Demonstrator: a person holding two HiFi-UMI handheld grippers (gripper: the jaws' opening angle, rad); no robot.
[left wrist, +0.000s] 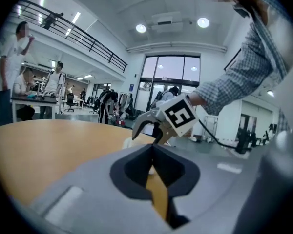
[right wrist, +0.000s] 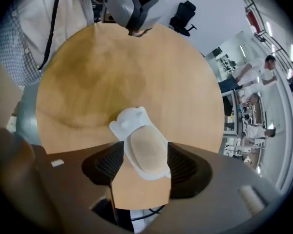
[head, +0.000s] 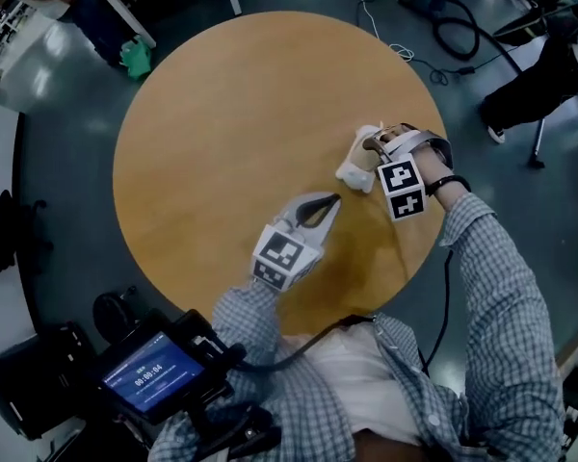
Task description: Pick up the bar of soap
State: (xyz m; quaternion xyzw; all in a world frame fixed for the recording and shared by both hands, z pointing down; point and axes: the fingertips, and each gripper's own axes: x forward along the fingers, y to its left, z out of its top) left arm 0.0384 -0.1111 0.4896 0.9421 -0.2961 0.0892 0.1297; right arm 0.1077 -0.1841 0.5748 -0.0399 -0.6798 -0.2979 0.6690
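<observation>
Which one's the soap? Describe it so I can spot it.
On the round wooden table, look near its right edge, between the open jaws of the right gripper. The soap is the tan oval bar, lying in a white bear-shaped dish.

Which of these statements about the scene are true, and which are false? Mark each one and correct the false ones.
1. The table is round and wooden. True.
2. The soap lies between the jaws of the right gripper. True.
3. The left gripper holds the soap. False: its jaws are together on nothing, apart from the soap.
4. The soap is bright green. False: it is pale beige and sits in a white dish.
</observation>
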